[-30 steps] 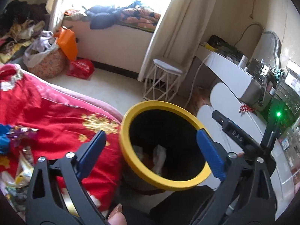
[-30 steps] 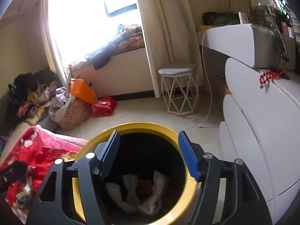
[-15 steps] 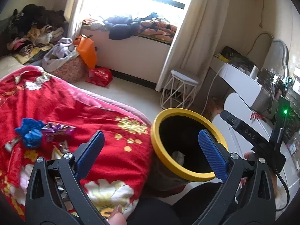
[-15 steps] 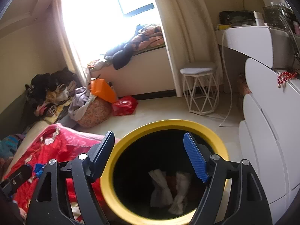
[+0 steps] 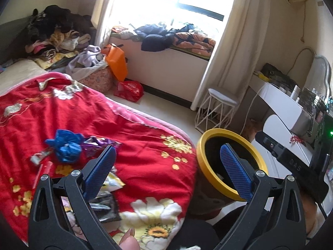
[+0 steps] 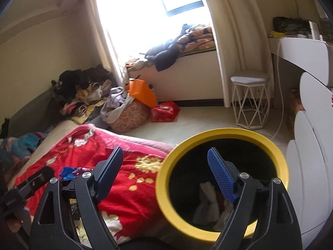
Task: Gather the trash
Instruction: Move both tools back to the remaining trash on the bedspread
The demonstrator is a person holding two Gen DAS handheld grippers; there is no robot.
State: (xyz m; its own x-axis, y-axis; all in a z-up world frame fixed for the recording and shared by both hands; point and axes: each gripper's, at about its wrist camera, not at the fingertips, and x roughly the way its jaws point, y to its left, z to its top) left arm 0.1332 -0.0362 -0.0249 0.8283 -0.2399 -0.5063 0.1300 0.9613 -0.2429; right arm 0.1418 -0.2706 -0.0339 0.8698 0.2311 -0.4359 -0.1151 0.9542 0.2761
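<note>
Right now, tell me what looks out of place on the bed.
Trash lies scattered on the red quilt: a crumpled blue bag, a purple wrapper and more wrappers near the left tongs. It belongs in the yellow-rimmed bin beside the bed.

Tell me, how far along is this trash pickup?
Partly done. Some crumpled white trash already lies in the yellow-rimmed bin. Nothing is in hand: the left gripper is open and empty, and the right gripper is empty with its jaws opening. Left to collect: the blue wad, the purple wrapper and more wrappers on the red quilt.
</note>
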